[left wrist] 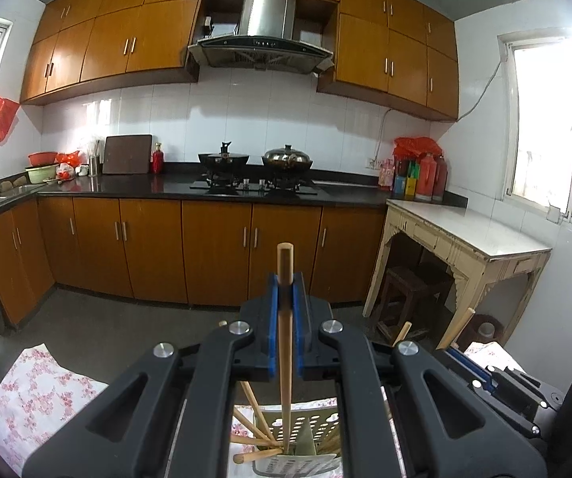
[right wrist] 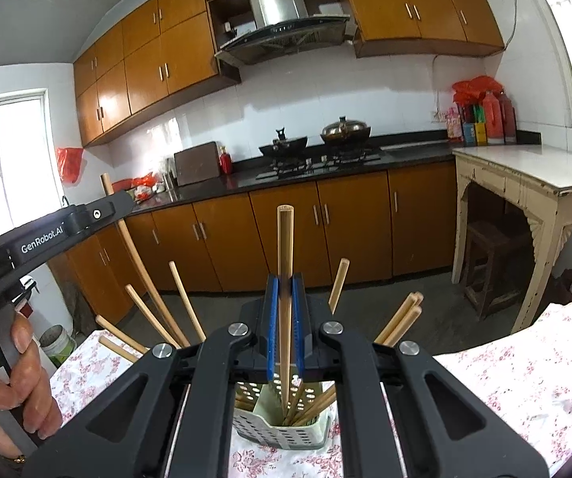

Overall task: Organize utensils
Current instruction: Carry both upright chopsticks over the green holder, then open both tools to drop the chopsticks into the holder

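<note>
Both grippers, left (left wrist: 284,318) and right (right wrist: 284,318), have jaws clamped on one upright chopstick each, lower ends aimed into the holder (right wrist: 282,426) for stowing.

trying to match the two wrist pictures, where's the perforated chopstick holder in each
Left wrist view: chopstick holder at bottom centre, mostly hidden behind the left gripper.
Right wrist view: bottom centre, below the right gripper, on the floral cloth.
Shared landmark: the range hood.
</note>
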{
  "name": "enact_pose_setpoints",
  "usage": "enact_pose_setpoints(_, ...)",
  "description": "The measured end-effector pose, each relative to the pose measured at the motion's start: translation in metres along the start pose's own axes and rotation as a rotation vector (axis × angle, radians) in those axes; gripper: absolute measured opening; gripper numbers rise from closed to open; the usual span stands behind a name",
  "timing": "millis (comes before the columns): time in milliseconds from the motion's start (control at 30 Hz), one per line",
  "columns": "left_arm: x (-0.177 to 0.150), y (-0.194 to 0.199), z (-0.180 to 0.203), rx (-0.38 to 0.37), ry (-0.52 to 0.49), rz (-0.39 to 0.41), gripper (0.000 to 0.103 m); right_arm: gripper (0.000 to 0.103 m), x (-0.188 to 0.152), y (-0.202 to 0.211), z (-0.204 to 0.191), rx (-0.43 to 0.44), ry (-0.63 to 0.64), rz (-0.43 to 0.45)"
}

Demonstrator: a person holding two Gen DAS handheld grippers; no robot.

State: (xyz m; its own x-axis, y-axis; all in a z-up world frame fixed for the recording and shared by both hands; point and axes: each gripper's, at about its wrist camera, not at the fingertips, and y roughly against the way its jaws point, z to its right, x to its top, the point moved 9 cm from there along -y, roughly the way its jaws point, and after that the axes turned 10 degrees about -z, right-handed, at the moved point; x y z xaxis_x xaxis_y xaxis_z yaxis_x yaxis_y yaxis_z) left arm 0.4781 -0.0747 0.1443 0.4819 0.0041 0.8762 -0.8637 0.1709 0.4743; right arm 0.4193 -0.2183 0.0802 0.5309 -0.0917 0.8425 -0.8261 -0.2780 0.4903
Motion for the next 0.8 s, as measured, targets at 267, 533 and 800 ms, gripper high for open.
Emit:
enact_pose_setpoints(267,-0.023,-0.031,-0.006,0.012,0.0,-0.085,0.008,0.008,-0.013,-0.019,0.005,0.017,-0.021,-0.066)
enact_pose_setpoints(533,-0.032,-0.036,-0.01,0.008,0.0,-0.103,0.008,0.008,-0.016,-0.025,0.006,0.02,-0.023,-0.08)
enact_pose_setpoints(800,-0.029,-0.028,-0.013,0.013,0.017,-0.084,0.043,0.032,-0.016,-0.025,0.008,0.0,-0.027,-0.077)
